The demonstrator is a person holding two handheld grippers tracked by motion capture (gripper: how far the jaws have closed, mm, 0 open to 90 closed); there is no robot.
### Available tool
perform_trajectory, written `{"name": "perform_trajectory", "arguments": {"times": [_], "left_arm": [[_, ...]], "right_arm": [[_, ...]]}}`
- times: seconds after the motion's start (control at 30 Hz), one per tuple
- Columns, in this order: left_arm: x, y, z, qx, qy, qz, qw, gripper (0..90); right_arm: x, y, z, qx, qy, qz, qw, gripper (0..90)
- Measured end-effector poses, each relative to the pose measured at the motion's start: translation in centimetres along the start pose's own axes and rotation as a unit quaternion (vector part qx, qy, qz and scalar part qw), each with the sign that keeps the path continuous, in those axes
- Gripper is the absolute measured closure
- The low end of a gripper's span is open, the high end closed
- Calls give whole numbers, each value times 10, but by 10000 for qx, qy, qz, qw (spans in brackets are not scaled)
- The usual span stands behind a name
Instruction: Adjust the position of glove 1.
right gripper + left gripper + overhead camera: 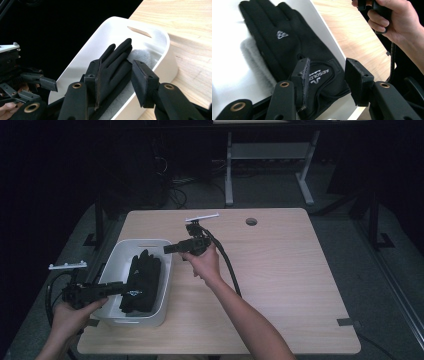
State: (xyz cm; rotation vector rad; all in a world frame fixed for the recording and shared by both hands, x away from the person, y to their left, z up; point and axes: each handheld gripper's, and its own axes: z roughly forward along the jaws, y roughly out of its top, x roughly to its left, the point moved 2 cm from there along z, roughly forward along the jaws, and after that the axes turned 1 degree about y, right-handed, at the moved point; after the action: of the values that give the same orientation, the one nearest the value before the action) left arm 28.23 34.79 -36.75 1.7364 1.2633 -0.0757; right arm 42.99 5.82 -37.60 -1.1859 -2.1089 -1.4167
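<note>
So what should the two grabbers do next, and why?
Probably lift both away from the white bin. The black gloves already lie inside it, and the left gripper and right gripper stand with jaws open, holding nothing.

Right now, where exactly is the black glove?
The black glove lies inside the white bin at the table's left side in the high view, below and between the left gripper and the right gripper.

Black gloves [141, 281] lie flat inside the white tub [162, 251]. Their fingers point toward its handle-slot end.
</note>
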Motion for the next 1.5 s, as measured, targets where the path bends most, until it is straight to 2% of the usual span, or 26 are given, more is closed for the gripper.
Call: {"name": "perform_trajectory", "arguments": {"times": [0.37,0.5,0.63,0.93,1.07,1.2,1.5], "left_arm": [[-16,10,13,83,-168,213,9996,520],[-22,13,18,85,-233,179,9995,499],[-29,15,23,115,-283,281,9991,494],[-40,20,32,145,-383,345,9986,491],[-44,22,35,171,-444,439,9979,488],[-49,23,38,142,-461,423,9979,484],[-55,26,44,201,-534,561,9968,455]], "right_arm": [[-1,2,-25,-131,20,-18,9999,572],[-5,0,-34,-192,-6,-6,9998,564],[-6,-1,-42,-232,-5,28,9997,557],[-8,-3,-60,-359,-43,36,9993,551],[-10,-5,-65,-388,-78,40,9992,549],[-11,-6,-70,-412,-79,76,9991,543],[-15,-9,-83,-483,-137,79,9987,541]]}}
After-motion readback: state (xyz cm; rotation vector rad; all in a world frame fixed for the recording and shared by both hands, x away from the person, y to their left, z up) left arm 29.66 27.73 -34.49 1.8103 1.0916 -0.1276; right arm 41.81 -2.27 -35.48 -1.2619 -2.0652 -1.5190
